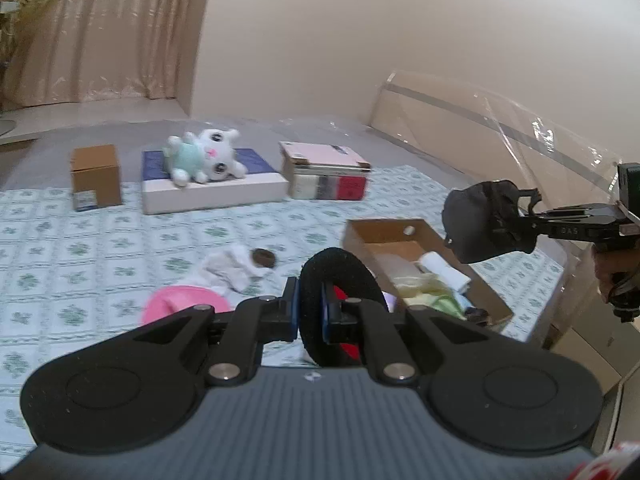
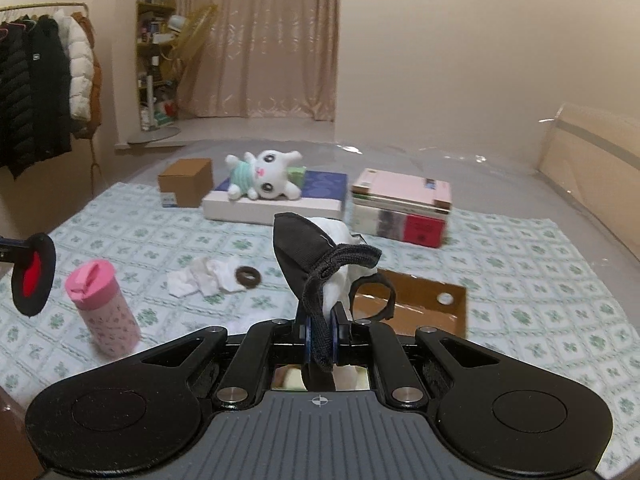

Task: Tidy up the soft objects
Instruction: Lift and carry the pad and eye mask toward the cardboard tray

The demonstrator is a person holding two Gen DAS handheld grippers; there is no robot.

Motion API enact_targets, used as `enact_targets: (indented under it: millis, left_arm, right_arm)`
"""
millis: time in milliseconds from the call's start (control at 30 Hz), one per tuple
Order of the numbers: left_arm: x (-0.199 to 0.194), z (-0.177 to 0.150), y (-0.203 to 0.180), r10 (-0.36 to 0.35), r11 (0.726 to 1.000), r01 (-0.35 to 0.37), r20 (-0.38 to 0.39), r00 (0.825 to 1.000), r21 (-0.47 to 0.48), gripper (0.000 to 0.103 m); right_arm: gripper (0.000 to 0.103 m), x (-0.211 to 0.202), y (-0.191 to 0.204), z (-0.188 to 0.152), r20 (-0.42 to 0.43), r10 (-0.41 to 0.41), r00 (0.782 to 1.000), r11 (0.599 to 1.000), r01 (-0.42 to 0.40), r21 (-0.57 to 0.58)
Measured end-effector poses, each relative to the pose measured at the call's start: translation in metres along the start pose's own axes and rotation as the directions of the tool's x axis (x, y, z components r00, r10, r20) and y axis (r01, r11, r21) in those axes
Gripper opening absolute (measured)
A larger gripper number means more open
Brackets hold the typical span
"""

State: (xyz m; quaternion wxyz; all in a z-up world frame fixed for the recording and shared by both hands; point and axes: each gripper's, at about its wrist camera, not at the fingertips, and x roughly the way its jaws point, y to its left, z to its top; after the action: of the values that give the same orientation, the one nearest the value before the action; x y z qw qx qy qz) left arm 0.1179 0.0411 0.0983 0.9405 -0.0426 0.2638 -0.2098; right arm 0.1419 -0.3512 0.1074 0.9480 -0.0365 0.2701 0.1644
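The pink bottle (image 1: 182, 304) at 8 o'clock in the left wrist view is mostly hidden behind the gripper body. The contents of the cardboard box (image 1: 424, 272) at 4 o'clock are blurred and partly covered. In the right wrist view, the coats (image 2: 44, 80) at 10 o'clock are cut off by the edge.

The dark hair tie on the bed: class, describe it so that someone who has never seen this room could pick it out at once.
Start at the green-patterned bedspread and find the pink bottle standing on it. Beside that lies a crumpled white cloth, and the hair tie rests at the cloth's edge nearer the open cardboard box. It is the only small, dark brown ring lying there.
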Motion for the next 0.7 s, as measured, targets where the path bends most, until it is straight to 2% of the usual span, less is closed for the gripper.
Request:
enact_targets:
  millis: [300, 700]
  left_arm:
    - [0.039, 0.004, -0.046, -0.068, 0.997, 0.069, -0.024, 0.997, 0.035, 0.009]
    - [0.082, 0.016, -0.088, -0.113, 0.989, 0.119, -0.069, 0.991, 0.087, 0.009]
  right_arm:
    - [0.009, -0.005, -0.029, -0.018, -0.017, -0.033, 0.999, 0.999, 0.034, 0.041]
    - [0.009, 0.008, -0.056, -0.034, -0.044, -0.038, 0.998, 0.997, 0.04, 0.065]
